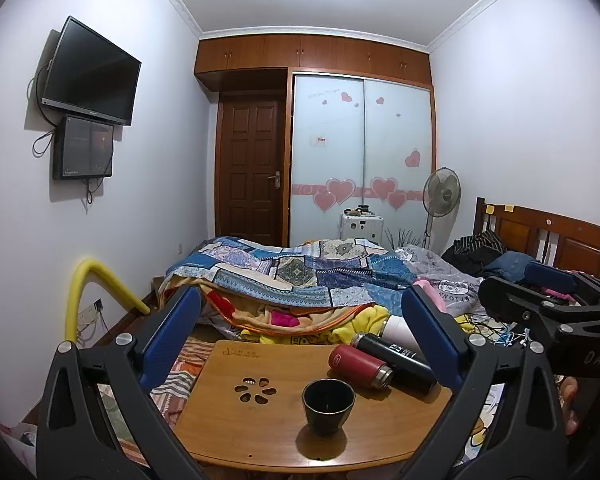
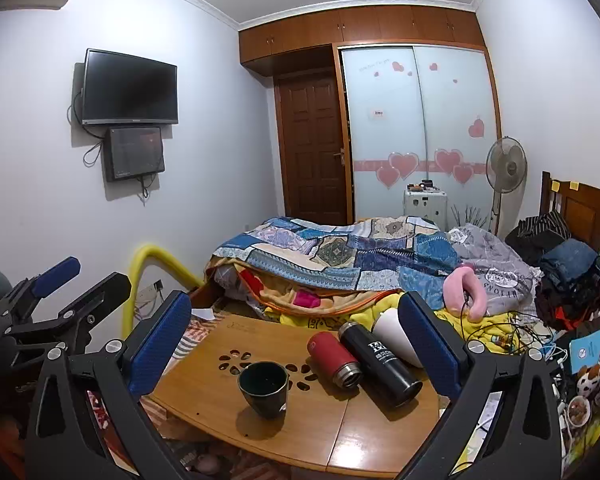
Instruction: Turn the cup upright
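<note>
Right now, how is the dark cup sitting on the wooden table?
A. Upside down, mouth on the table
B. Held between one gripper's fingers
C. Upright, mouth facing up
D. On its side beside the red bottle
C. The cup stands on its base on the table, its open mouth up, free of both grippers.

Left hand-held gripper and right hand-held gripper both gape wide, empty.

bedroom: bed, wardrobe, wall tv
</note>
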Available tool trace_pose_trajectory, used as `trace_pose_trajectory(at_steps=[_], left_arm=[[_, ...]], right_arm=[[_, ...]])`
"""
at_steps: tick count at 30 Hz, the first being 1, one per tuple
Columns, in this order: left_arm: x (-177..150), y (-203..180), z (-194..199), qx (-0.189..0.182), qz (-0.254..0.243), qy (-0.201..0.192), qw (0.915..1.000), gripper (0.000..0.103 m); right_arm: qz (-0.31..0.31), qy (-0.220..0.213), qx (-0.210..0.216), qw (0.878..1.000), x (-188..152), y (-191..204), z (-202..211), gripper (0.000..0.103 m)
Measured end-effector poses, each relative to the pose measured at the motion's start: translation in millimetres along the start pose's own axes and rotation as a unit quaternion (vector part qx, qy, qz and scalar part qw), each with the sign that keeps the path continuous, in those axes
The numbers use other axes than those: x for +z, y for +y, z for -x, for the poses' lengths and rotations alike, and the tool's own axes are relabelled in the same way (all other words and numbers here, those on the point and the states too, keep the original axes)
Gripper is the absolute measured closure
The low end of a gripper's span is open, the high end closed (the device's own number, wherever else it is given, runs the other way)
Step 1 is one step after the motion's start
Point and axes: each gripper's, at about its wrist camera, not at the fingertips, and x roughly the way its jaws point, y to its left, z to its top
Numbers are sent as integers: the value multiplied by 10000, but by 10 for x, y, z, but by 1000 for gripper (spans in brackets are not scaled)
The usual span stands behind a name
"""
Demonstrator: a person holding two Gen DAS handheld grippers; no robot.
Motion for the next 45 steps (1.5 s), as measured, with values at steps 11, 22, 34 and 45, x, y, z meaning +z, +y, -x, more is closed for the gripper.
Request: trace_pose_trajectory(at_steps=[11, 22, 34, 45], left_arm=[[-17, 26, -52, 52, 27, 44, 10000, 2], [-17, 32, -62, 50, 37, 54, 10000, 1], [-54, 33, -100, -50, 75, 112, 9999, 1], [-56, 16, -100, -115, 36, 163, 9998, 1]], right_arm=[[-1, 18, 12, 10000, 3, -1, -7, 0], [-7, 29, 19, 10000, -6, -9, -19, 0], [-8, 17, 4, 10000, 4, -20, -28, 0], [-25, 5, -24, 10000, 10, -42, -26, 0]])
